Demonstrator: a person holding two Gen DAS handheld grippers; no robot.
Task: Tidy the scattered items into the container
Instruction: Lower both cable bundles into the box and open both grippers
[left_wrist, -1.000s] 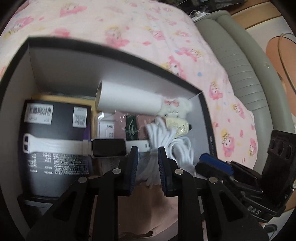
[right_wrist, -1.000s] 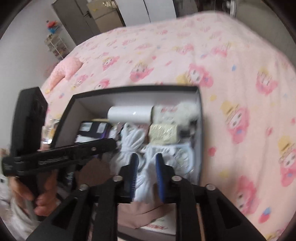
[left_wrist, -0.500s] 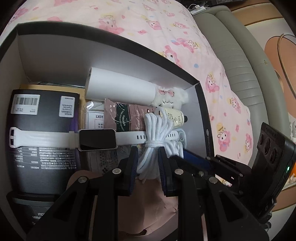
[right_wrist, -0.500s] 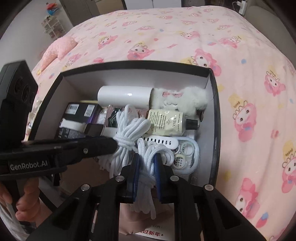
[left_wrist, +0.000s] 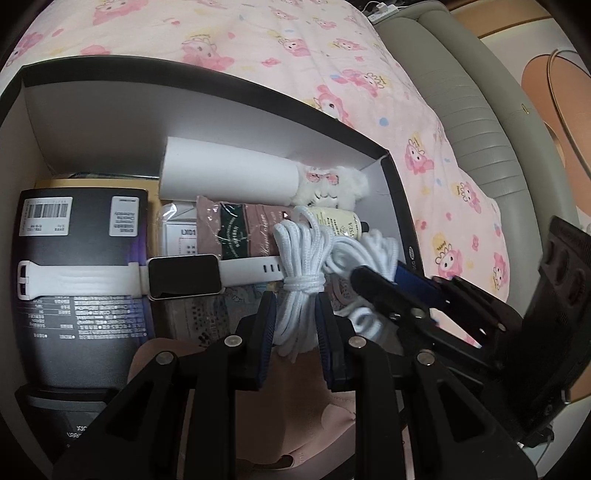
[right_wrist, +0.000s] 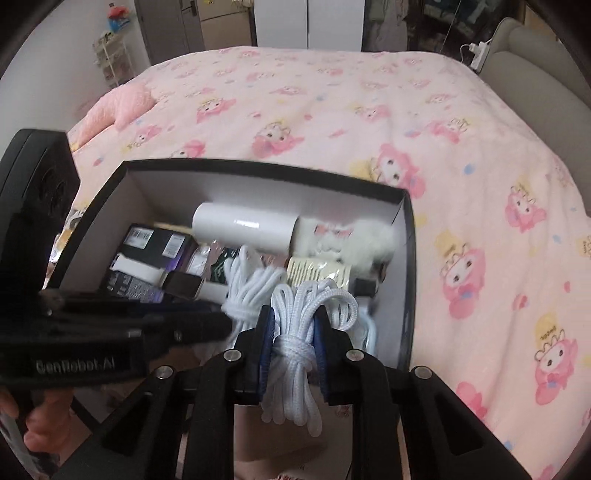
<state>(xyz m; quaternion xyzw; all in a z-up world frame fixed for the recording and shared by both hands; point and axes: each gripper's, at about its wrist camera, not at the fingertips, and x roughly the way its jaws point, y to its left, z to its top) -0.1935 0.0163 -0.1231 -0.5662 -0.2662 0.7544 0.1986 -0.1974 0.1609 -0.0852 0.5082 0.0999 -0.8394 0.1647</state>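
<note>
A black box with a white inside (left_wrist: 207, 79) (right_wrist: 258, 166) lies on the pink bed. Two white rope bundles sit at its near right end. My left gripper (left_wrist: 297, 317) is shut on the knotted waist of one rope bundle (left_wrist: 301, 258), just above the box contents. My right gripper (right_wrist: 293, 332) has the other rope bundle (right_wrist: 306, 299) between its blue pads, which still touch it while the jaws are opening. The left gripper's fingers (right_wrist: 177, 325) reach in from the left beside its bundle (right_wrist: 243, 291).
In the box are a white cylinder (left_wrist: 229, 177), a white-strapped watch (left_wrist: 181, 273) across a black carton (left_wrist: 74, 280), a sachet (left_wrist: 236, 229), a cream tube (left_wrist: 336, 221) and a fluffy toy (left_wrist: 332, 184). A grey padded bed edge (left_wrist: 461, 92) runs on the right. A hand (right_wrist: 37, 424) shows low left.
My right gripper narrowed onto the second rope bundle and rolled, so more of the bed shows. The left gripper kept its hold on its bundle and barely moved.
</note>
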